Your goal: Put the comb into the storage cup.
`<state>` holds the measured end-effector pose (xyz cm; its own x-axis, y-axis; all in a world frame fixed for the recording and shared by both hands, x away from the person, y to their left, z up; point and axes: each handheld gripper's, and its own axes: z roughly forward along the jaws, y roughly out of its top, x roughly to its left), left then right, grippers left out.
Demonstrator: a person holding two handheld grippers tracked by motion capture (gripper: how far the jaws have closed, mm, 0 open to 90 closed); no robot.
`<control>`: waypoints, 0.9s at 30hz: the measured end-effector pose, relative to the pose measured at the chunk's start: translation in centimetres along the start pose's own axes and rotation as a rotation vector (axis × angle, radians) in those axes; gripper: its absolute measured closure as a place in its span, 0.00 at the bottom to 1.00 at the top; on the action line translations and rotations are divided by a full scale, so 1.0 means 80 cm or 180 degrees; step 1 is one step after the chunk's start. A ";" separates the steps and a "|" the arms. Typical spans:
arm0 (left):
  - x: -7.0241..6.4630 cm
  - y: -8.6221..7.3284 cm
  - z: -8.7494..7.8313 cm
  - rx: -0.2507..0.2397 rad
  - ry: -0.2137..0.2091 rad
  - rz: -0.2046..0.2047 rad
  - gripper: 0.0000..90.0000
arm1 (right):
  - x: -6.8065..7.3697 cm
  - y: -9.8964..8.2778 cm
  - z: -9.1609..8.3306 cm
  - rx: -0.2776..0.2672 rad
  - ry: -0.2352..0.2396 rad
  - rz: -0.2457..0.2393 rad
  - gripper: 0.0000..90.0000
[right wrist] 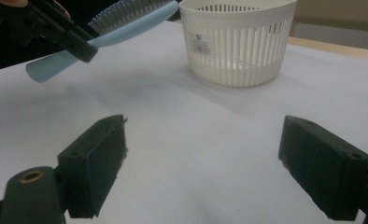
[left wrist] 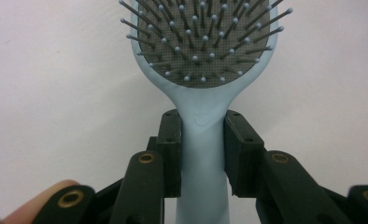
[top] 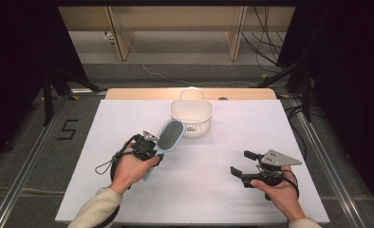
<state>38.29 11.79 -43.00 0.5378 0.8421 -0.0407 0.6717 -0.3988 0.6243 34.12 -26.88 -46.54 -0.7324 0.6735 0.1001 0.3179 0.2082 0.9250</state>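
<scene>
From above the left gripper (top: 149,145) holds the hairbrush (top: 168,137) up near the basket (top: 191,116) by the surface's far edge, close-up its fingers (left wrist: 170,149) clamp that stiff, light, slick neck, while the right gripper's (right wrist: 219,168) fingers sit wide apart.

The left gripper (top: 153,148) is lifted and angled forward, its jaws clamped tight. The right gripper (top: 244,164) rests low in the right hand (top: 279,190), jaws spread wide and empty.
</scene>
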 end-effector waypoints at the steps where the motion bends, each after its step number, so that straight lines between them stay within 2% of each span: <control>1: 0.000 0.000 0.000 -0.0009 0.0002 0.0002 0.78 | 0.000 0.000 0.000 0.0000 -0.0001 0.0000 0.18; 27: 0.001 0.003 -0.006 -0.0232 0.0016 -0.0015 0.78 | 0.000 0.000 0.000 -0.0005 -0.0005 0.0010 0.18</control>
<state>38.26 11.97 -42.47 0.5320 0.8458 -0.0400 0.6353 -0.3674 0.6793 34.12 -26.91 -46.54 -0.7305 0.6752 0.1023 0.3192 0.2052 0.9252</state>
